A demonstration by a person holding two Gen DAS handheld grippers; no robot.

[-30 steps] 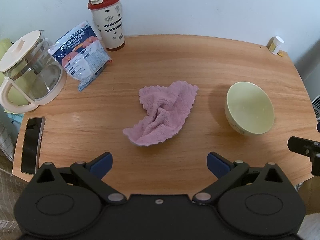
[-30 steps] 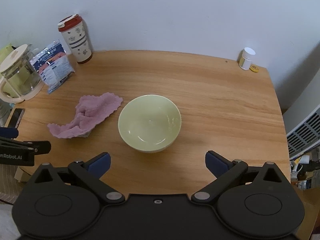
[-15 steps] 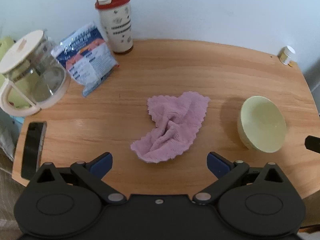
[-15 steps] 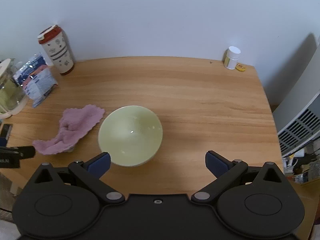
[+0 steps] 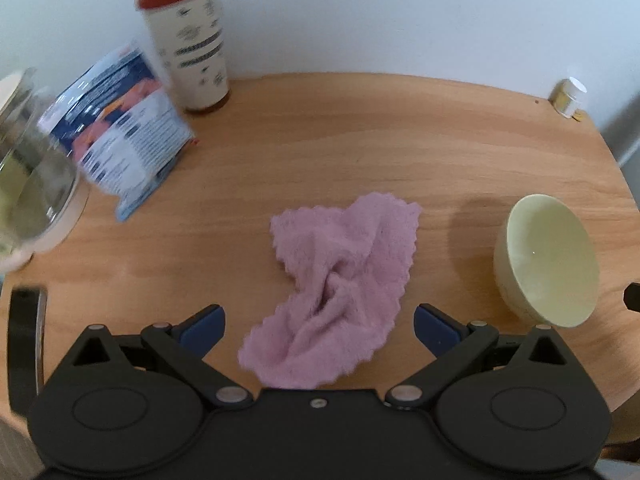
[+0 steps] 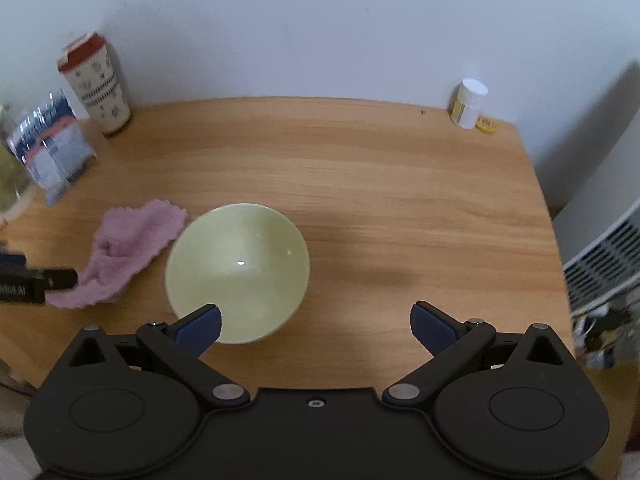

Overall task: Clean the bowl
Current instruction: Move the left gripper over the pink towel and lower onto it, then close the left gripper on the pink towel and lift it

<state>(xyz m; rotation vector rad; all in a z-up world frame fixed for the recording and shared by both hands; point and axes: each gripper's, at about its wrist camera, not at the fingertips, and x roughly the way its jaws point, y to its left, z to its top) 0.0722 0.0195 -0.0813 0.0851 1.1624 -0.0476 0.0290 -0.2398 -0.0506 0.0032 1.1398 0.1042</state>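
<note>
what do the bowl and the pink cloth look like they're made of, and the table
Bowl: pale green, likely glazed ceramic; smooth and glossy, with a small light glint inside.
Pink cloth: soft fleecy fabric, probably microfibre; fuzzy nap, scalloped edge, rumpled folds.
Table: wood or wood-look laminate; streaky grain, faint sheen. Which one cannot be told.

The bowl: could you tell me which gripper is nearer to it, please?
Right. The right gripper is open at the bowl; the left gripper is open over the cloth, beside it.

No text can be read: the printing on the blue packet [image 5: 120,140] and tumbler [image 5: 188,40] is blurred.
</note>
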